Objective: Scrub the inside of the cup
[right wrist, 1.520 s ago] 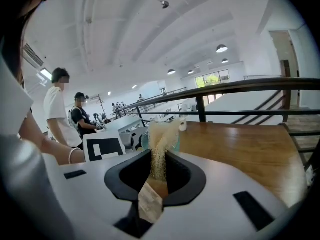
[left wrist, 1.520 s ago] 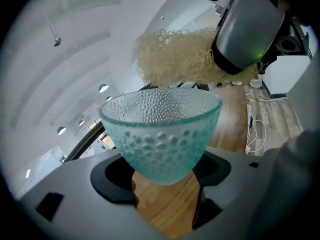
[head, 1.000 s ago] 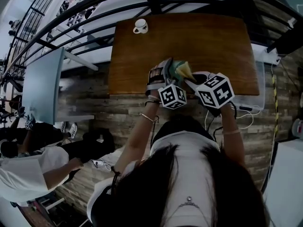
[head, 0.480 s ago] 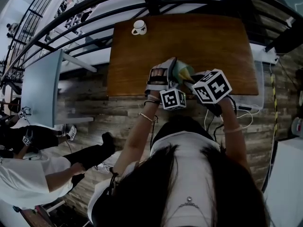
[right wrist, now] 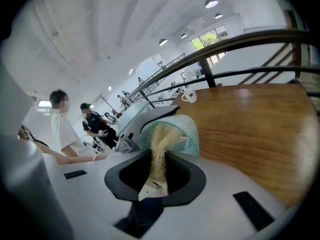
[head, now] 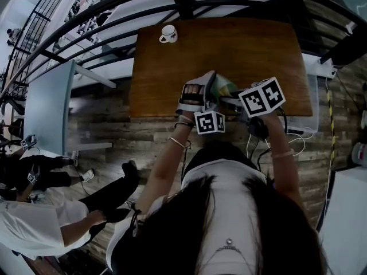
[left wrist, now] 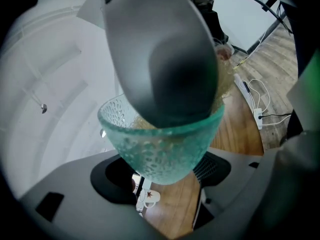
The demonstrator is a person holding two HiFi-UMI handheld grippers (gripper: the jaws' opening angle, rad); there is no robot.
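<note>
Right gripper (right wrist: 159, 176) tilted, sponge (right wrist: 161, 139) deeper in cup (left wrist: 160, 154)

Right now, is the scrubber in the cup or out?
In. The right tool holds the scrubber, whose far end sits inside the green cup.

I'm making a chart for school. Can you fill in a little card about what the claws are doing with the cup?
Left claw: closed on the green glass cup
Right claw: closed on a beige scrubber
Scrubber: its end is pushed inside the cup
Table: brown wood
Also there: white mug at the table's far corner, untouched
</note>
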